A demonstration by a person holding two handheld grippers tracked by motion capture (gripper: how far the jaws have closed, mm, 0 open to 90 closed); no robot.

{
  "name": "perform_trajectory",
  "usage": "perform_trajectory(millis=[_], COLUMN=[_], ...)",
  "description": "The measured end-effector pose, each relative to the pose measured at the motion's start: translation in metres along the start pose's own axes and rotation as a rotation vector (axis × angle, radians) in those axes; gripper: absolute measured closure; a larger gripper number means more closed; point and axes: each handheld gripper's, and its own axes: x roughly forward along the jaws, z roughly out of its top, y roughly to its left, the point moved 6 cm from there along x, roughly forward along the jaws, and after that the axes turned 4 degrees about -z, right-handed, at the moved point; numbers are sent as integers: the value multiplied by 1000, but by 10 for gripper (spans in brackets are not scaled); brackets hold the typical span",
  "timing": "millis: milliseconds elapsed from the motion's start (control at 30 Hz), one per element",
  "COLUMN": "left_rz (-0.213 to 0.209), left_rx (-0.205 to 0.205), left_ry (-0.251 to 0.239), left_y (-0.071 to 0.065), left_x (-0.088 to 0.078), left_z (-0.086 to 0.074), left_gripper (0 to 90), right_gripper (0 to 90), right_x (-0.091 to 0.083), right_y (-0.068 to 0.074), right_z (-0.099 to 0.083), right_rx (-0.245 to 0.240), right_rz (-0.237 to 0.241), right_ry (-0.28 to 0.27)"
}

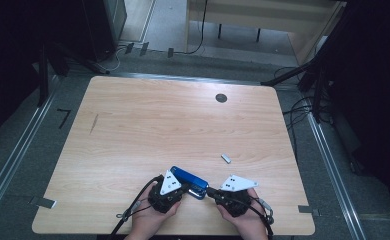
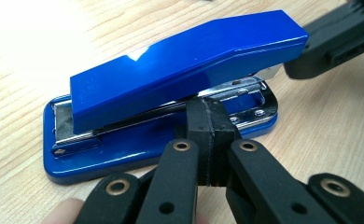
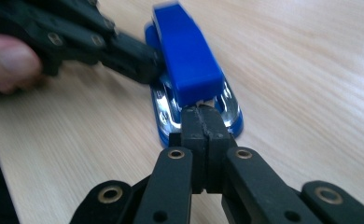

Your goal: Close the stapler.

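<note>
A blue stapler (image 1: 188, 178) lies near the front edge of the wooden table (image 1: 158, 125), its top arm slightly raised. My left gripper (image 1: 184, 189) is shut with nothing between its jaws. In the left gripper view its tips (image 2: 207, 108) press against the long side of the stapler (image 2: 189, 60), at the metal channel under the blue arm. My right gripper (image 1: 208, 190) is also shut and empty. Its closed tips (image 3: 199, 113) touch the chrome end of the stapler (image 3: 185, 51), just below the blue arm. The two grippers meet the stapler from different sides.
A small silvery strip (image 1: 226, 158), perhaps staples, lies to the right beyond the stapler. A dark round grommet (image 1: 221, 98) sits near the table's far edge. Cables trail from both grippers toward the front edge. Dark stands and floor cables surround the table.
</note>
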Motion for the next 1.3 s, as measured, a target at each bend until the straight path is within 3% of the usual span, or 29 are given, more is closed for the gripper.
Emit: perform_trajectory(millis=[433, 1000, 1133, 1200, 1300], left_rz=[2, 6, 9, 8, 9], left_rx=[5, 5, 5, 3, 4], left_ry=[0, 1, 0, -1, 1], left_y=[0, 0, 0, 1, 1], left_x=[0, 0, 0, 0, 0], left_z=[0, 0, 0, 0, 0], left_gripper=[900, 900, 900, 900, 900], right_gripper=[900, 900, 900, 900, 900], right_x=[0, -1, -5, -10, -12], right_y=[3, 1, -3, -3, -1], right_z=[2, 2, 4, 9, 15], right_rx=[-50, -62, -34, 2, -30], right_rz=[-28, -36, -45, 3, -35], right_ry=[7, 3, -14, -71, -74])
